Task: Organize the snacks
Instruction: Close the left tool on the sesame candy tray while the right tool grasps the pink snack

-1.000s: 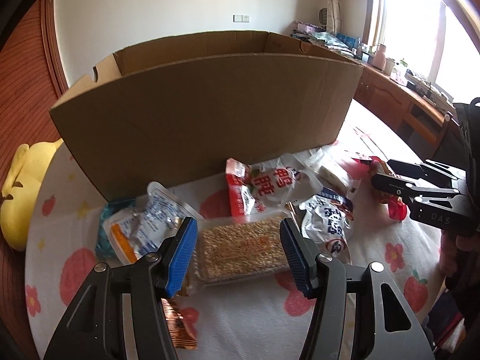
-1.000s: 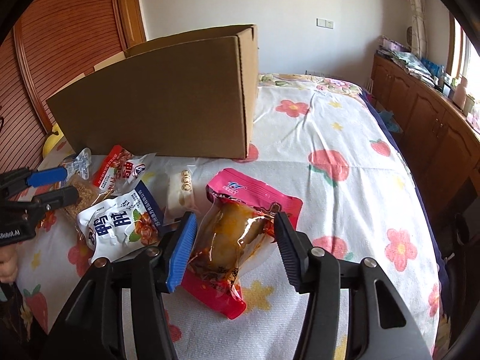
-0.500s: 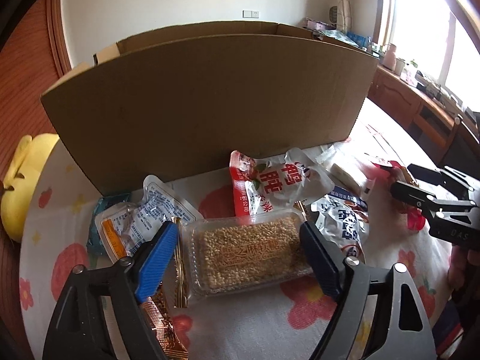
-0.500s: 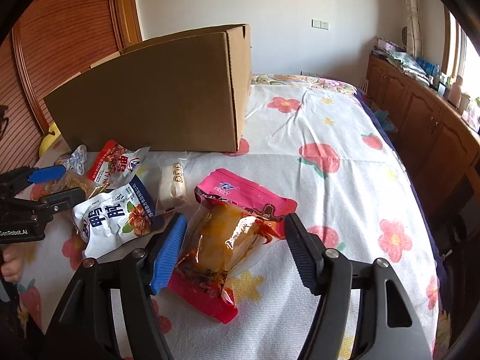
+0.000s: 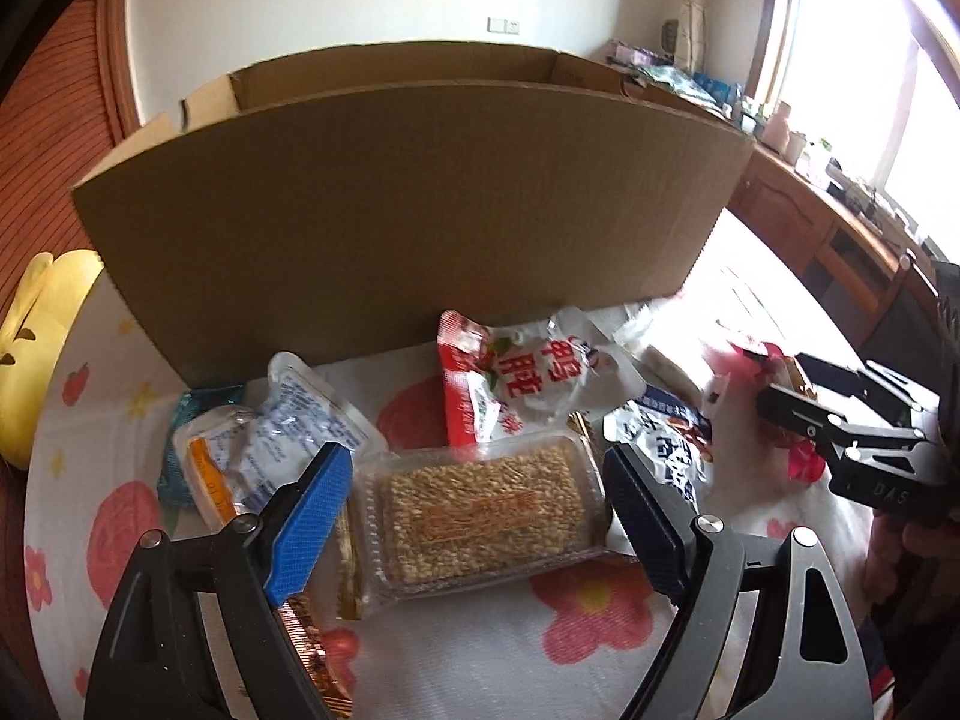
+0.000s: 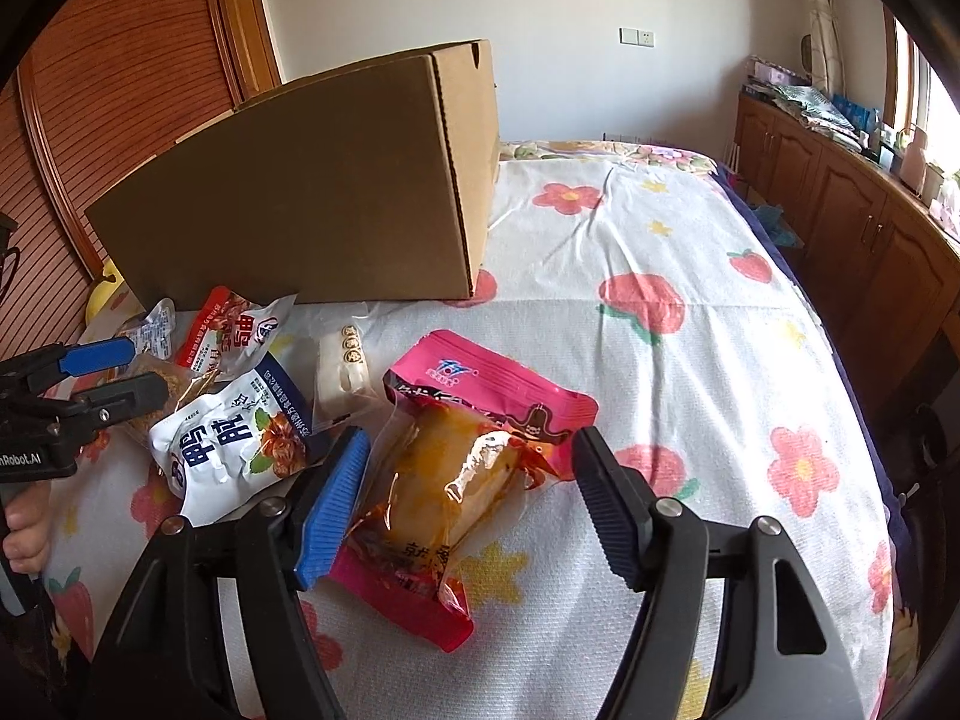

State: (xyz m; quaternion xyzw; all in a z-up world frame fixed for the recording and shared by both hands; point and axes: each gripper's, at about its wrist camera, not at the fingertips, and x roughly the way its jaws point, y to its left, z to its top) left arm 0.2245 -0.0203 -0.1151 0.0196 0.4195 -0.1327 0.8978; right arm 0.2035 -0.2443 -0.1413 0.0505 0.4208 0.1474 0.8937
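On the flowered bedsheet (image 6: pixel 660 252), the left gripper (image 5: pixel 474 516) stands open, its jaws just widened, with the clear tray of grain cake (image 5: pixel 486 516) lying loose between them. The right gripper (image 6: pixel 468 504) is open too — jaws just spread around the pink pouch (image 6: pixel 474 468), not pressing it. Beyond lie duck-snack packets (image 5: pixel 528 384) and the cardboard box (image 5: pixel 408 210).
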